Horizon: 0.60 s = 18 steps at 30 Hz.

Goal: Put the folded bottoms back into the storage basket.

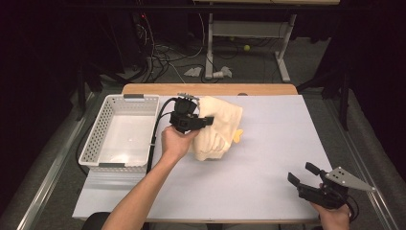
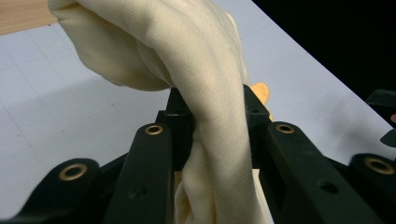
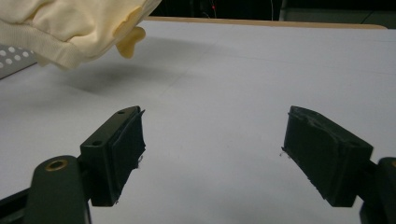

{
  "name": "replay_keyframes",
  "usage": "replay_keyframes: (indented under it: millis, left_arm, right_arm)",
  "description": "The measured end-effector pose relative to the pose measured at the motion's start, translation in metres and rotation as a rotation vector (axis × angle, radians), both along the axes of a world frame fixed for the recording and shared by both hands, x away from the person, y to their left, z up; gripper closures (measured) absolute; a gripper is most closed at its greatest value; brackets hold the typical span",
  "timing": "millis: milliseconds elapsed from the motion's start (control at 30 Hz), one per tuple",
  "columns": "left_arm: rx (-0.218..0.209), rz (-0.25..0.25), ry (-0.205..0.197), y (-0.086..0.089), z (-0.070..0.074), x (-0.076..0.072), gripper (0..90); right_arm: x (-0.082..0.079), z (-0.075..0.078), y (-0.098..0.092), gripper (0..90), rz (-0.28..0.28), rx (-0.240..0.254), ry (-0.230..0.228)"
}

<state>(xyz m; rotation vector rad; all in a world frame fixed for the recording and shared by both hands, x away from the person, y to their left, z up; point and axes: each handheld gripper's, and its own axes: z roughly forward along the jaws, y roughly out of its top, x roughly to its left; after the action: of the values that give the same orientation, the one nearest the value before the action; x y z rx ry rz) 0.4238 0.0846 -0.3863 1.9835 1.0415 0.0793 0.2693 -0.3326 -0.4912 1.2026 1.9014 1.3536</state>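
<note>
Bunching cream ribbed cloth (image 2: 205, 93), orange-trimmed

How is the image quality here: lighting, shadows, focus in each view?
High view: the table is evenly lit, the room around it is dark, and there is a glare patch on the floor of the white basket. Left gripper view: the cream cloth is sharp, the near black linkage soft. Right gripper view: the lifted cloth casts a soft shadow on the table; the right gripper looks crisp.
</note>
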Motion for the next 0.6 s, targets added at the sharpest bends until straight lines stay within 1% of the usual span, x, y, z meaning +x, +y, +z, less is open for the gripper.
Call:
replay_keyframes:
  millis: [233, 500, 600]
  left_arm:
    - [0.007, -0.002, -0.01, 0.006, 0.005, -0.006, 69.8]
    - [0.015, -0.005, -0.015, 0.012, 0.009, -0.01, 69.8]
    - [0.007, -0.006, -0.013, 0.015, 0.011, -0.01, 69.8]
  right_arm:
    - [0.0, 0.0, 0.001, 21.0, 0.006, -0.013, -0.006]
    - [-0.001, 0.001, 0.001, 21.0, 0.002, -0.013, -0.009]
    - [-0.001, 0.001, 0.001, 21.0, 0.003, -0.016, -0.008]
